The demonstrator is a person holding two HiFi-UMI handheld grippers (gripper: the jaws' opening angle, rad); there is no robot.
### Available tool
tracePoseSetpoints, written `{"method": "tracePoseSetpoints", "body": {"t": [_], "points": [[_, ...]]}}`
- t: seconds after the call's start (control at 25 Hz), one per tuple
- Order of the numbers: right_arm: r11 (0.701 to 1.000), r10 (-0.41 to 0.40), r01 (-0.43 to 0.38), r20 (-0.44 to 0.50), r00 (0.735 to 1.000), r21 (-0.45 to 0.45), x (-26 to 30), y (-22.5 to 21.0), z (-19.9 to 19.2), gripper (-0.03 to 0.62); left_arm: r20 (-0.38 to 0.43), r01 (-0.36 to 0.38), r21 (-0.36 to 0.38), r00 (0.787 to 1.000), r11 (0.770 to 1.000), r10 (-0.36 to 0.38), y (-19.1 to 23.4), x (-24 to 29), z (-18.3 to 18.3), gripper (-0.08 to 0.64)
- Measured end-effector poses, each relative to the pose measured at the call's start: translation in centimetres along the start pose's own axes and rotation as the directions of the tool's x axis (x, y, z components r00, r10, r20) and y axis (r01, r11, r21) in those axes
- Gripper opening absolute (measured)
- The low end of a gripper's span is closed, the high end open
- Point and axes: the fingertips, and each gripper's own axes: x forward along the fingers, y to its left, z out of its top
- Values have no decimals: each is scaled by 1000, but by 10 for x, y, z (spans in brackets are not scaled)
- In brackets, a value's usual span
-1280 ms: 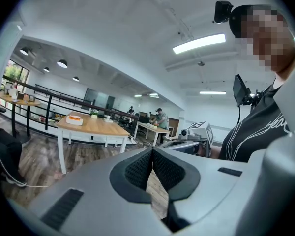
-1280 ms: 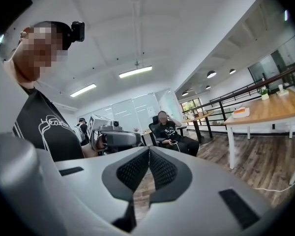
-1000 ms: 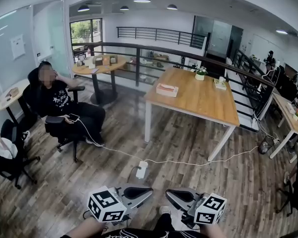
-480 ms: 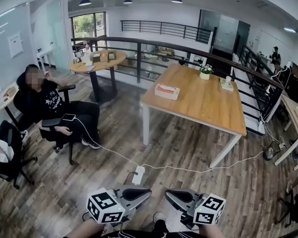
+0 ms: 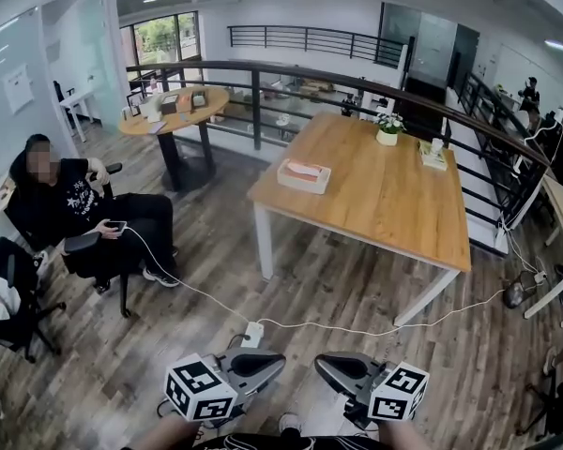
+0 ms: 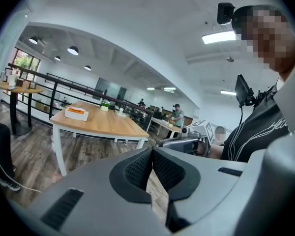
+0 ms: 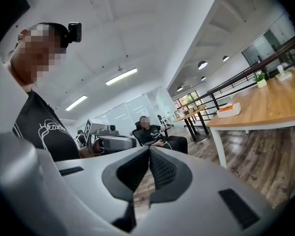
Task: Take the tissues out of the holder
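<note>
Left gripper [image 5: 267,362] and right gripper [image 5: 333,368] both pressed together, empty, held near; holder [image 5: 303,178] on far table's [image 5: 394,204] left end, tissues [image 5: 303,169] judged light, soft, tearable, so pinch the exposed top sheet.

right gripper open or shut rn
Shut. In its own view the right gripper has both jaws pressed together, nothing between them.

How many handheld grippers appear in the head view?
2: the left gripper low, left of centre; the right gripper beside it, right of centre. No others seem hidden.
</note>
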Motion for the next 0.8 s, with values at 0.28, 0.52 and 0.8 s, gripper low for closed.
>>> {"method": "tracePoseSetpoints", "body": {"t": [0.28,0.52,0.8], "points": [[1000,0,1,11,1000,-30,-15,-55,36,17,4,2,17,1000,1000,-2,20,54,30,14],[999,0,1,19,1000,-40,-25,-71,48,17,15,6,37,1000,999,-6,22,73,45,14],[1000,0,1,29,1000,-29,-28,-81,49,17,8,12,42,1000,999,-12,24,84,50,14]]}}
